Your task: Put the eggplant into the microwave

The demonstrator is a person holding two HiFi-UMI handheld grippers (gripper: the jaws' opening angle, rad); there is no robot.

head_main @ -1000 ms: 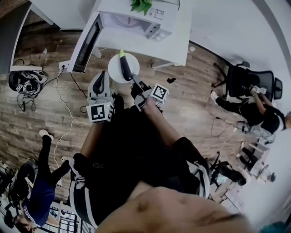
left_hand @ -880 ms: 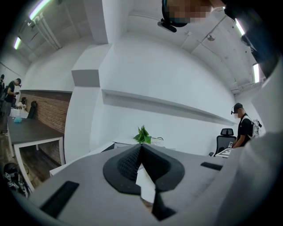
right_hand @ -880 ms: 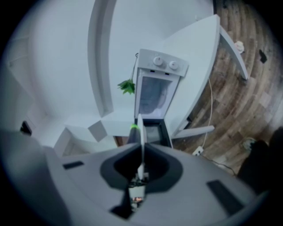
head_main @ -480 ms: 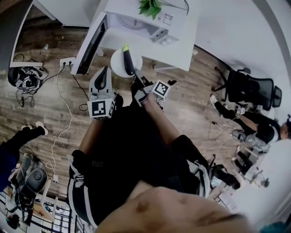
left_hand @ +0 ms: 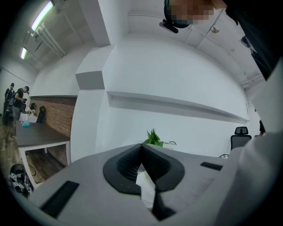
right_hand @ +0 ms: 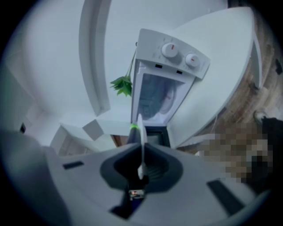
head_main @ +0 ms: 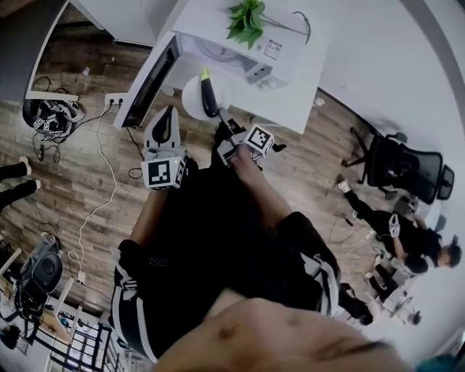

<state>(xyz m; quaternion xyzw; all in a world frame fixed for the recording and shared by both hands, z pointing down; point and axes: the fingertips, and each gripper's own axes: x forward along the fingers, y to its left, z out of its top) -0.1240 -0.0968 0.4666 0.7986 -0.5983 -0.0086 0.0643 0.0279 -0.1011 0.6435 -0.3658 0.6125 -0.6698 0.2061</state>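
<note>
Place: it looked like an open-plan office or lab workroom.
Furniture: there were white desks and a black office chair.
Floor: wood planks carried a power strip.
Ceiling: strip lights were lit.

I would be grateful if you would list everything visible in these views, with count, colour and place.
microwave: one, white, door open, on the table
table: one, white, top of the head view
plant: one, green, by the microwave
plate: one, white, held by its rim in front of the microwave
eggplant: one, dark with a green tip, lying on the plate
office chair: one, black, on the floor at right
power strip: one, white, on the wooden floor left of the microwave door
seated person: one, dark clothes, lower right
left gripper: one, grey, jaws together, empty
right gripper: one, grey, shut on the plate
</note>
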